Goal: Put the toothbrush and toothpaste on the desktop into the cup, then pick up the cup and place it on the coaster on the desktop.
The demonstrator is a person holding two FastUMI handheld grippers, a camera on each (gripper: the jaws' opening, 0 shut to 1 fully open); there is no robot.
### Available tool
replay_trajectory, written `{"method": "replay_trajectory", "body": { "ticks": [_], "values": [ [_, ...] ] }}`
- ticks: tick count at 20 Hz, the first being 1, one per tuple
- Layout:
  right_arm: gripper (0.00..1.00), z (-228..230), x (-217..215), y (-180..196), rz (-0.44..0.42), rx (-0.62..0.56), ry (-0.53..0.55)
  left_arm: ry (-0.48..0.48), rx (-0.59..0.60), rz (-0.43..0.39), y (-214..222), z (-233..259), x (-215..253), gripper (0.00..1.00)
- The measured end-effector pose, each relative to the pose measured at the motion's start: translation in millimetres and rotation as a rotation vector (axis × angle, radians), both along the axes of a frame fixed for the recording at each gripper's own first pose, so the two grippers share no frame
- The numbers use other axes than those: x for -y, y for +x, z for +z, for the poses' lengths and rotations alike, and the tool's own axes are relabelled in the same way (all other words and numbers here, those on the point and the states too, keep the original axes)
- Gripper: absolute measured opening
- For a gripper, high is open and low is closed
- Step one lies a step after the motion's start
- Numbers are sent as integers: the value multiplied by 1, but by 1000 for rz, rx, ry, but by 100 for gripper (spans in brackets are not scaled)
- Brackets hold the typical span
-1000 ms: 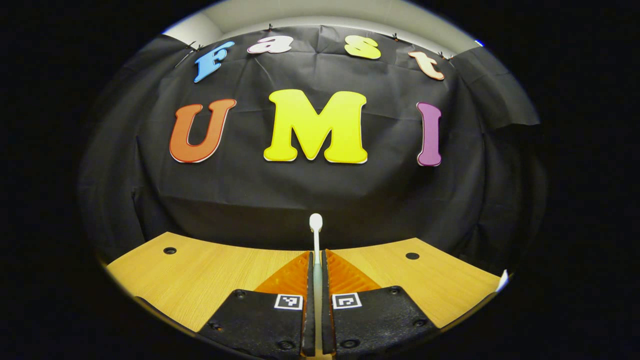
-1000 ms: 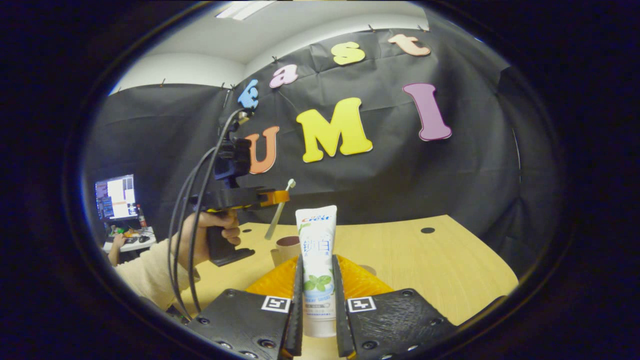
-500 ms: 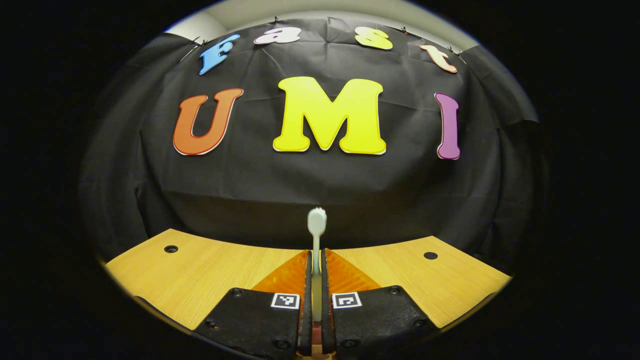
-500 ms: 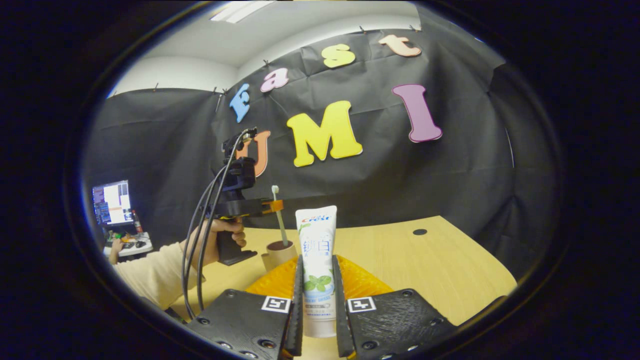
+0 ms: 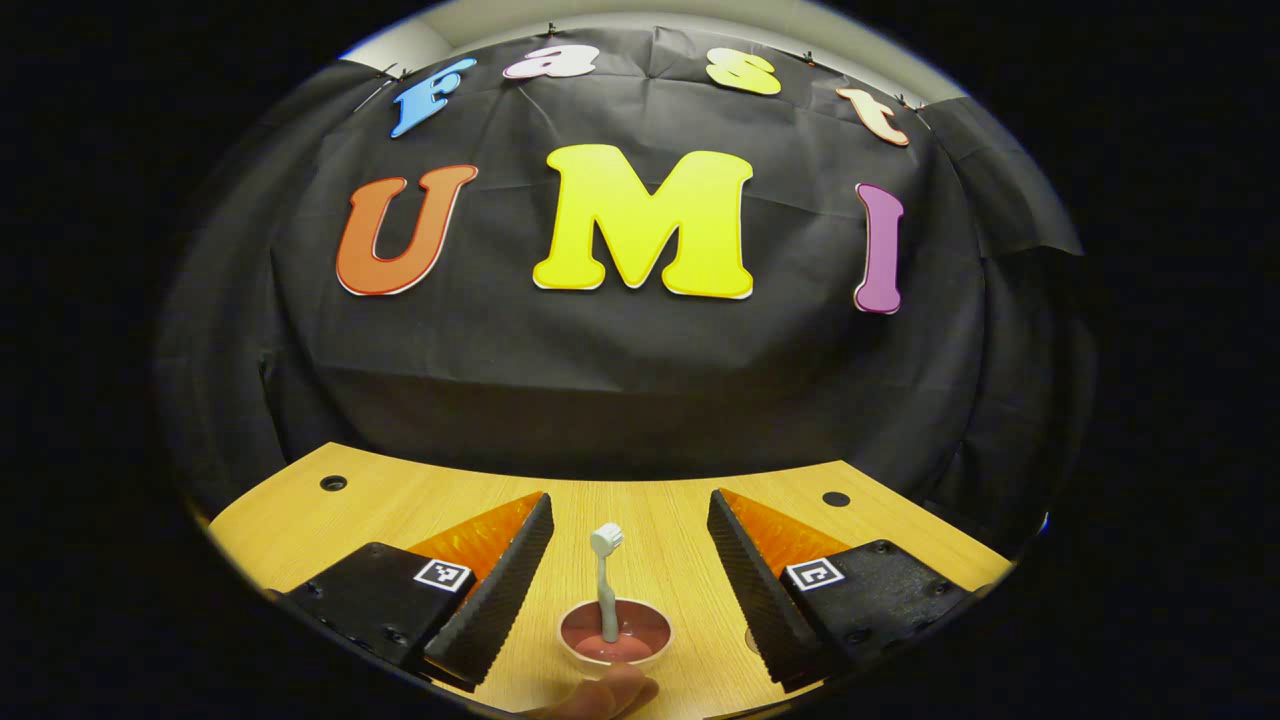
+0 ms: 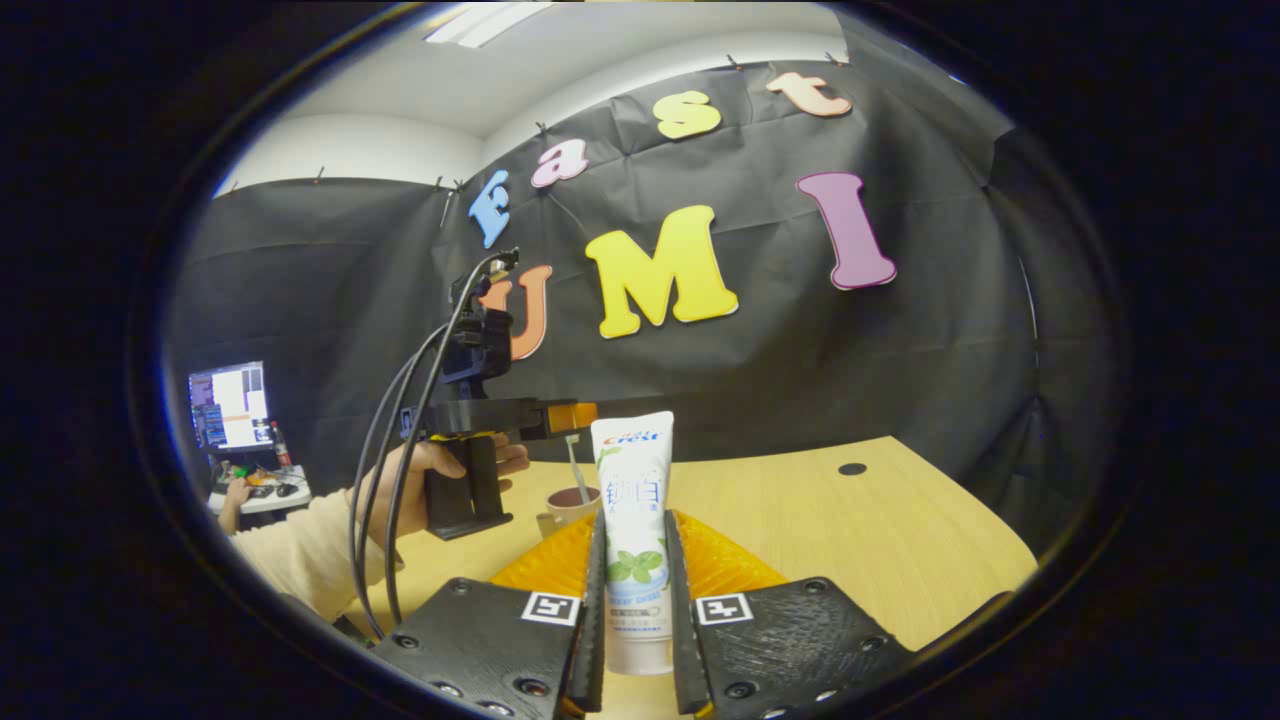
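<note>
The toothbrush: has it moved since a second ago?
Yes. The toothbrush has dropped from between the left hand-held gripper fingers, against the wooden desktop, and now stands in the cup with the fingers spread apart.

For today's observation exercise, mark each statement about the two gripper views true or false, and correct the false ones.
1. The toothbrush stands in the cup. True.
2. The left gripper is shut on the toothbrush. False: its fingers are spread wide, clear of it.
3. The right gripper holds the toothpaste. True.
4. The toothpaste is already in the cup. False: it is upright between the right gripper's fingers.
</note>
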State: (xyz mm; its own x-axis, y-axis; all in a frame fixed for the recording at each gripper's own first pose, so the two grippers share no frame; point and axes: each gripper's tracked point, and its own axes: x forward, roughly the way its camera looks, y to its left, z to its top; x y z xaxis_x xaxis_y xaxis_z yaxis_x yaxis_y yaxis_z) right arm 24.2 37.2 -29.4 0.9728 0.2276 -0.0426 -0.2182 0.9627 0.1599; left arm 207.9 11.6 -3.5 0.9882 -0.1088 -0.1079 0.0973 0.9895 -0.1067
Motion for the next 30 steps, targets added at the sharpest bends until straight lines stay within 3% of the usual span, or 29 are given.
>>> {"method": "replay_trajectory", "body": {
  "ticks": [11,20,30],
  "values": [
    [28,69,-82,100,35,91,41,-20,99,86,-85,10,-69,98],
    [29,27,-127,198,-14,-12,22,6,68,97,-134,-42,-107,98],
    [29,15,-166,231,-28,18,-75,-24,7,94,-146,-84,-129,99]
  ]
}}
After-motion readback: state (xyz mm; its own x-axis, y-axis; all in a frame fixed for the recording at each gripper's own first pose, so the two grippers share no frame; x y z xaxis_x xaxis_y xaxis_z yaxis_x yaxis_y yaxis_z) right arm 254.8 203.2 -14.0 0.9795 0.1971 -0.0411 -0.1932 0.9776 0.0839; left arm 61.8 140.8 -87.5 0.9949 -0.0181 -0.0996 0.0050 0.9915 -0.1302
